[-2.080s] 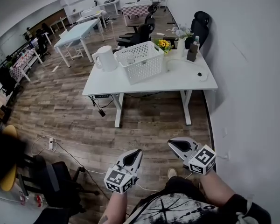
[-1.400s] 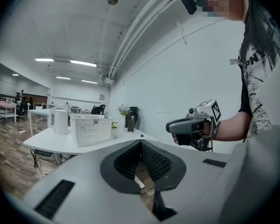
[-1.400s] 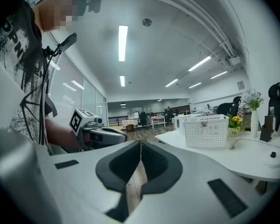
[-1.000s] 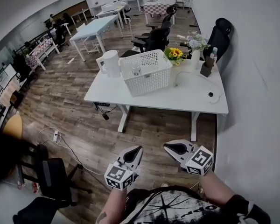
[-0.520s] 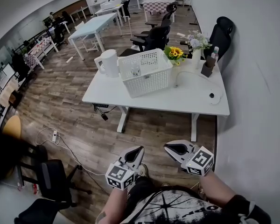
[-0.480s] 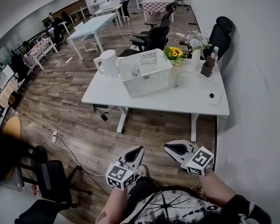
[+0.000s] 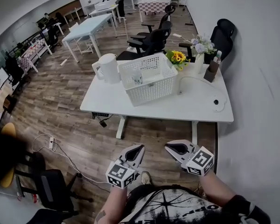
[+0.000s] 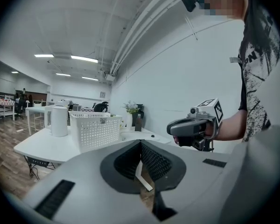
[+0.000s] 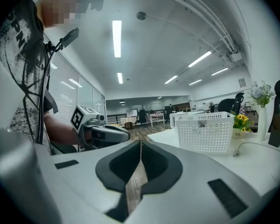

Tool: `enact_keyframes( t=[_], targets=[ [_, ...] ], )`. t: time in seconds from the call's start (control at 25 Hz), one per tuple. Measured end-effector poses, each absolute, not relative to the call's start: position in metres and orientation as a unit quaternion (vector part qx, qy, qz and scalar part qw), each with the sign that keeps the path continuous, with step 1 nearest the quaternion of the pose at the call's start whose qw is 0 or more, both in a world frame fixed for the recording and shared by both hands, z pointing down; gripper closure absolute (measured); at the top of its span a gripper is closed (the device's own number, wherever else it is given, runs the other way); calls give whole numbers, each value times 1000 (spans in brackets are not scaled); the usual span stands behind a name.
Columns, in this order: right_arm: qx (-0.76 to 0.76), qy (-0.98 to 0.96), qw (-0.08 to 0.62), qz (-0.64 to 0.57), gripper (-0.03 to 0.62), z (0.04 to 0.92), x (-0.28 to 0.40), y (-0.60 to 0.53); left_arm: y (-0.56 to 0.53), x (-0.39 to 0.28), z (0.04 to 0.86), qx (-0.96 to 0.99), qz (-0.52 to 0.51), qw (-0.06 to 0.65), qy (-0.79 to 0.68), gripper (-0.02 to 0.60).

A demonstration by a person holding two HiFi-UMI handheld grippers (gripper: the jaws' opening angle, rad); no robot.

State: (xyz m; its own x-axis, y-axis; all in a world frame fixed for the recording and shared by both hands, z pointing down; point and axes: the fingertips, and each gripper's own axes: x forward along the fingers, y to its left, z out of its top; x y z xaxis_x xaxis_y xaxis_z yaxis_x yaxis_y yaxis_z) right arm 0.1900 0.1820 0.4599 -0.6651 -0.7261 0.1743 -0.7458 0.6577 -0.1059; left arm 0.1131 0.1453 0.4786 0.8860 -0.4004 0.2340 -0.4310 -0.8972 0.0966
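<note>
Since the earlier frame the surface (image 7: 198,107) is seen drawn nearer in the head view. The fingers of the left gripper (image 7: 139,148) and right gripper (image 7: 171,147) are pressed together, with nothing held. The white basket (image 7: 150,85) is found at 12 o'clock, well apart, its long axis set roughly 8-to-2. The left gripper is judged marginally nearer.

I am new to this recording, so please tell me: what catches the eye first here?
The white perforated basket in the middle of the white desk stands out first, with a white kettle at one side and yellow flowers at the other. Near the camera, the left gripper and right gripper are side by side above the wooden floor, both shut and empty.
</note>
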Motion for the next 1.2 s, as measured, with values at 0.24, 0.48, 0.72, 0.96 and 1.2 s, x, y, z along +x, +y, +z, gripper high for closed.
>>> enact_keyframes(
  t=[0.24,0.48,0.72,0.96,1.2],
  targets=[
    [415,-904,64,83,571,458,173,134,93,98,474,970,103,71,-206,572],
    [428,-898,65,82,571,460,154,92,52,80,477,973,104,73,-194,572],
    [444,-890,68,75,571,463,135,57,18,61,483,975,104,72,-181,572],
    [462,-882,70,67,571,462,130,26,-6,52,487,979,102,73,-163,572],
    [475,-874,76,67,571,461,131,9,-26,46,492,979,95,78,-160,572]
  ],
)
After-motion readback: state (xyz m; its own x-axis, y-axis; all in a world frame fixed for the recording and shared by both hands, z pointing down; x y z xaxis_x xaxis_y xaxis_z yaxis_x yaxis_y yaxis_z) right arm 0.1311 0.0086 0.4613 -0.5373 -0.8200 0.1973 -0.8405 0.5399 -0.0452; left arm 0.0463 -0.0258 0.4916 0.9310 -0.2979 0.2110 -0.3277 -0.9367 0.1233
